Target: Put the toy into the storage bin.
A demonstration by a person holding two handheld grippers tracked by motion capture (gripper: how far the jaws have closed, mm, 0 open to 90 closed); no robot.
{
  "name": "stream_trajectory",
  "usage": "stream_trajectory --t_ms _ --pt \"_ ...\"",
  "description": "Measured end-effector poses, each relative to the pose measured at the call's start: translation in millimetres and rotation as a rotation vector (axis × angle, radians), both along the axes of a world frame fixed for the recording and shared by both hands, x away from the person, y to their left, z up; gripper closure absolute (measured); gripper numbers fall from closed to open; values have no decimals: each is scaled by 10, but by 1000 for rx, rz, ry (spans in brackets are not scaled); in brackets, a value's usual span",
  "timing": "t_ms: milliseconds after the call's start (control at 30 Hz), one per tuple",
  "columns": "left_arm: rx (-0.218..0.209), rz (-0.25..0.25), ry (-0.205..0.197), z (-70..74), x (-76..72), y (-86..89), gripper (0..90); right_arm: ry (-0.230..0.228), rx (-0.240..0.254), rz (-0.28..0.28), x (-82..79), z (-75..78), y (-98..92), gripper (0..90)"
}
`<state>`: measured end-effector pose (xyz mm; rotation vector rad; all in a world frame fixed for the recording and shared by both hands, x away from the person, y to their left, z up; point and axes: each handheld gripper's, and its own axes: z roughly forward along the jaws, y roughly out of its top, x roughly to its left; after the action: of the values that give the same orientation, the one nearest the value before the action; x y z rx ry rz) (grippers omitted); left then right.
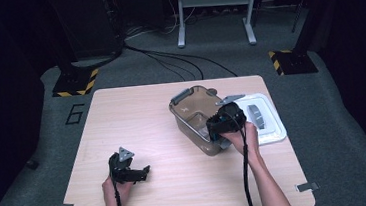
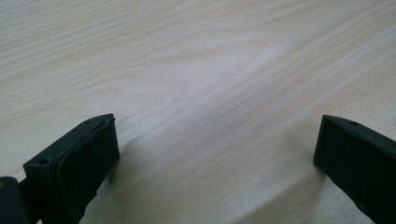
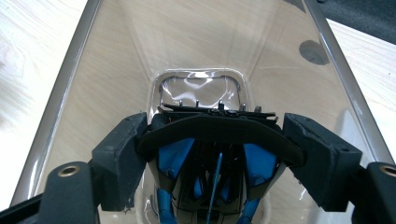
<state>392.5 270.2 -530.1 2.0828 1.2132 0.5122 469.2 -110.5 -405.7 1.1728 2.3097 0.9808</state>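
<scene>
Now the right gripper [image 3: 212, 140] is hanging over the near end of the clear brown container [image 1: 197, 113], jaws partly apart and clamping a black-and-blue object [image 3: 212, 158] between them. The container is sitting toward the table's [image 1: 139, 137] right edge, its long axis running away from that gripper, the open bin directly below the object. The left gripper [image 2: 215, 154] is resting near the front-left corner, jaws wide apart, holding nothing. The white lid [image 1: 268, 120] is lying just beside the container.
</scene>
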Motion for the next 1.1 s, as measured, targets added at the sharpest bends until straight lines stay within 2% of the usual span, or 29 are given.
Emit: stream_trajectory --t_ms 233,533,967,1100 --pt "0 0 0 0 0 0 0 34 -15 14 -53 42 -32 235" --pt "0 1 0 0 0 -1 0 54 -30 23 -112 66 -81 234" --pt "-5 4 -7 -8 0 -5 0 51 -1 12 -184 30 -167 230" --pt "-4 3 -5 -5 0 -3 0 52 -16 4 -177 26 -155 218"
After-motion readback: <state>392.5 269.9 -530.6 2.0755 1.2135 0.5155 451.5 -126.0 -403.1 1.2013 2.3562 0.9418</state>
